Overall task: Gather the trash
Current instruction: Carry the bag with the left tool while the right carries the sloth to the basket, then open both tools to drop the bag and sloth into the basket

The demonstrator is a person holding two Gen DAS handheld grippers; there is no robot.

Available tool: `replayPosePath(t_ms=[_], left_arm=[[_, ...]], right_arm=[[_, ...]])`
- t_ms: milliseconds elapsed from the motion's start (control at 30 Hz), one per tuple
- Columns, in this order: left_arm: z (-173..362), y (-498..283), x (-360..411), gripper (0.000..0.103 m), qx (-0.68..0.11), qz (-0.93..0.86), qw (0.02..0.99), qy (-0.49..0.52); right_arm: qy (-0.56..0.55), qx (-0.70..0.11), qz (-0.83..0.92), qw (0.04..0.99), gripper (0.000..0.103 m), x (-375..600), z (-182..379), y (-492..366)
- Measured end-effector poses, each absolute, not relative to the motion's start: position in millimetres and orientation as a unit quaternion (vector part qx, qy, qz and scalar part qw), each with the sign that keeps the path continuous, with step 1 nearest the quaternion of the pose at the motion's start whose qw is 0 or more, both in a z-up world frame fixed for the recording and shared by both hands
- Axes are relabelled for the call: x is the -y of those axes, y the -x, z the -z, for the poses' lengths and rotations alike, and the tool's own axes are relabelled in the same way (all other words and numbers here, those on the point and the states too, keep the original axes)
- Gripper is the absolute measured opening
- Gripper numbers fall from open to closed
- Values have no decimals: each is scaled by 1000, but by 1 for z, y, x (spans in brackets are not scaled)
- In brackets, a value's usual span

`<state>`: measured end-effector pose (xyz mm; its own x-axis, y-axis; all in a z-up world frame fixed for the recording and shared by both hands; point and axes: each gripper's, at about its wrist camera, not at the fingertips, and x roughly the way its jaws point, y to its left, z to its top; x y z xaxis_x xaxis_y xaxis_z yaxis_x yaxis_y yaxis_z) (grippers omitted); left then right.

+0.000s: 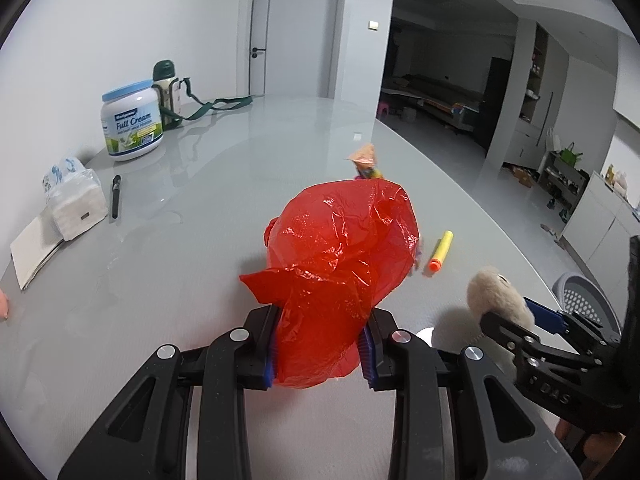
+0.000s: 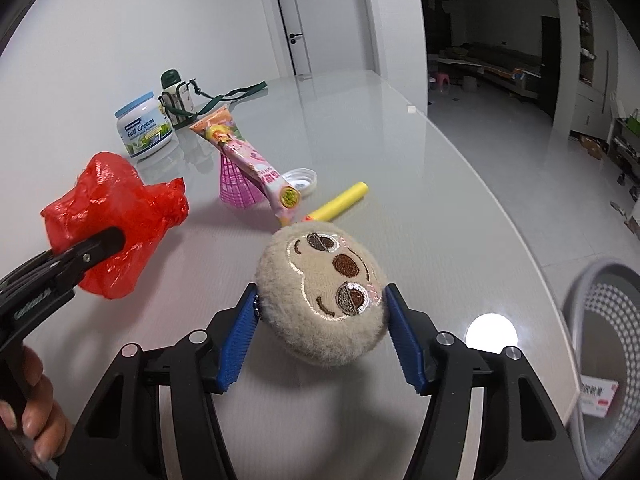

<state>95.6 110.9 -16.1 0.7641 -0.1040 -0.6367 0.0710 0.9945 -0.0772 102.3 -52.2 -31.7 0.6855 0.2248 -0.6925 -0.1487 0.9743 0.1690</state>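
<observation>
My left gripper [image 1: 322, 344] is shut on a crumpled red plastic bag [image 1: 344, 256] and holds it above the grey table [image 1: 168, 264]; the bag also shows in the right wrist view [image 2: 116, 216]. My right gripper [image 2: 322, 340] is shut on a round beige plush sloth face [image 2: 322, 292], which also shows in the left wrist view [image 1: 498, 296]. A pink snack wrapper [image 2: 248, 160], a pink shuttlecock [image 2: 236, 188], a white lid [image 2: 302, 182] and a yellow foam dart [image 2: 340, 202] lie on the table beyond the plush.
A grey perforated bin [image 2: 608, 352] stands on the floor off the table's right edge. A milk powder tub [image 1: 132, 124], a green flask [image 1: 168, 92], a tissue pack [image 1: 74, 200], a pen [image 1: 116, 196] and a notebook [image 1: 34, 248] sit at the left.
</observation>
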Motion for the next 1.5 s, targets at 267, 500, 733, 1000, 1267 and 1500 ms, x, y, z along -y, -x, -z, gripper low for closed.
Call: replayPosePath(t_ms=[267,500,733,1000,1267,1500], left_arm=[[12,-69,-85,31,-342,77,936,21],[9,-48,-43,31,-352,116,929,18],[7,-32,17,31,-356,164,920,-5],[16,-25,102,31,-371,231,898,-42],[29,-30,175,31,-384,279,876,-84],[45,-42,222,31,-401,302,857,-113]], right_arm=[[-61,-369,-84,924,60,77,24,-64],[-82,-354,-64,930,60,114,19,-28],[-119,-331,-11,936,60,179,16,13],[-143,-317,81,934,60,259,25,57],[-177,-326,126,920,60,315,46,71],[-200,-334,132,912,60,345,59,68]])
